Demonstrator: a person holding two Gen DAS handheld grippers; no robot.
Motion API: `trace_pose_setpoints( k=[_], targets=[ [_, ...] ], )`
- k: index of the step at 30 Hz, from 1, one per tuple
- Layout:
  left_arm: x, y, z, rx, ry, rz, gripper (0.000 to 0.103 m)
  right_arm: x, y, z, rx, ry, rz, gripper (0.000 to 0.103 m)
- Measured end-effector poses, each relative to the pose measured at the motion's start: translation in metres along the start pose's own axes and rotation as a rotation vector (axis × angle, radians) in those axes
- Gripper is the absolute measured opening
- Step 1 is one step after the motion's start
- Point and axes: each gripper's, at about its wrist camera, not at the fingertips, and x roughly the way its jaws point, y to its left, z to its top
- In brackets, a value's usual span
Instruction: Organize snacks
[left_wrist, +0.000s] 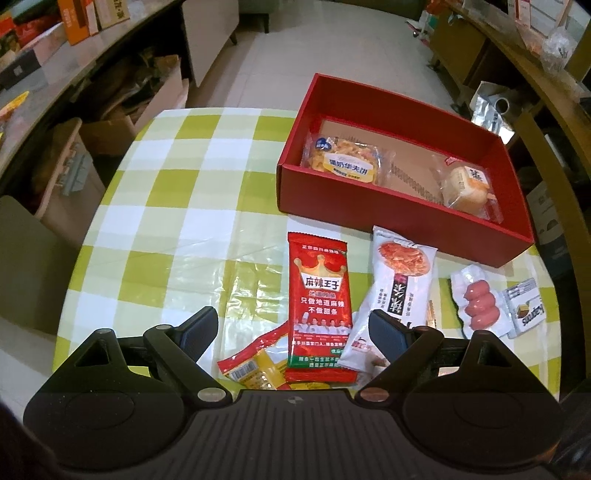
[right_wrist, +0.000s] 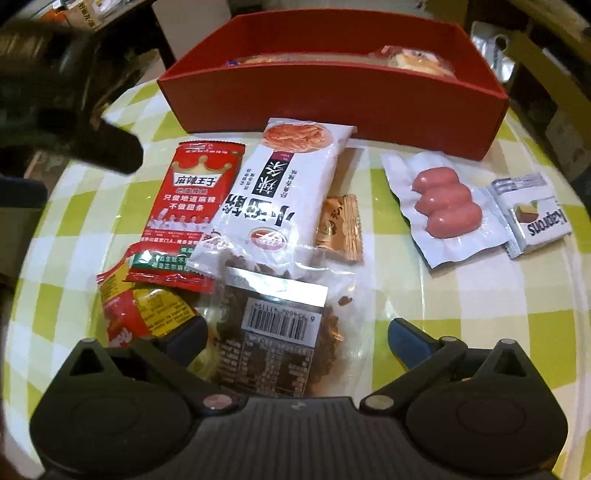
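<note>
A red box (left_wrist: 388, 218) stands at the far right of the checked table and holds a waffle packet (left_wrist: 341, 162) and a bun packet (left_wrist: 465, 184). In front of it lie a red spicy-strip packet (left_wrist: 319, 299), a white packet (left_wrist: 399, 288), a sausage pack (left_wrist: 480, 302) and a small Kaprons packet (left_wrist: 524, 306). My left gripper (left_wrist: 291, 328) hovers open over the red packet's lower half. My right gripper (right_wrist: 295, 336) is open wide, with a clear barcode packet of brown snack (right_wrist: 277, 332) lying between its fingers, pads apart from it.
A yellow-red packet (right_wrist: 147, 310) lies under the red packet (right_wrist: 188, 206), and a golden packet (right_wrist: 338, 229) sits beside the white packet (right_wrist: 280, 192). Part of the left gripper (right_wrist: 110, 147) shows dark at upper left. Shelves, cardboard boxes and chairs ring the table (left_wrist: 177, 221).
</note>
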Motion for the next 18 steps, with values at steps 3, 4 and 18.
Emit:
trace_pose_setpoints(
  k=[3,4,18],
  targets=[
    [-0.001,0.001,0.001,-0.006,0.002,-0.011,0.092,-0.001,0.004,-0.005,0.042,-0.031,-0.019,0.103],
    [-0.002,0.001,0.000,-0.004,0.003,-0.013,0.092,-0.001,0.004,-0.006,0.056,-0.040,-0.024,0.103],
    [-0.009,0.011,0.003,-0.021,0.007,-0.061,0.092,-0.004,0.011,-0.011,-0.049,-0.009,-0.004,0.096]
  ],
)
